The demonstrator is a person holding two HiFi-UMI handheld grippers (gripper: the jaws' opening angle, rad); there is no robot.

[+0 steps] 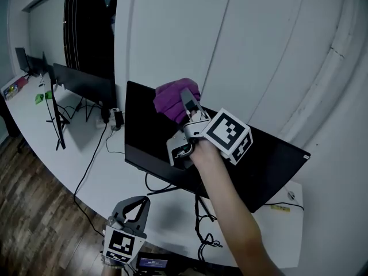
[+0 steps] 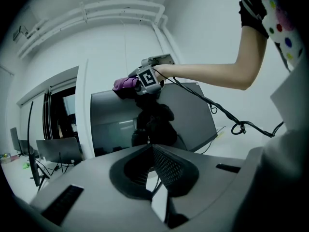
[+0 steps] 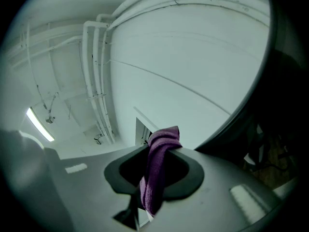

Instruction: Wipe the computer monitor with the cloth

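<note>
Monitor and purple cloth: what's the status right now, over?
Right gripper shut on purple cloth, at monitor's top edge. Left gripper shut, empty, held low. Nothing in the way.

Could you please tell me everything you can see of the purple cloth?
The cloth is purple, soft and towel-like, bunched into a wad. The right gripper has its jaws shut on it, a fold sticking out beyond them. It sits at the top edge of the dark monitor, apparently touching it.

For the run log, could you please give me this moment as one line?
right gripper: jaws shut on purple cloth | cloth: at monitor top edge | left gripper: jaws shut, empty, held low
</note>
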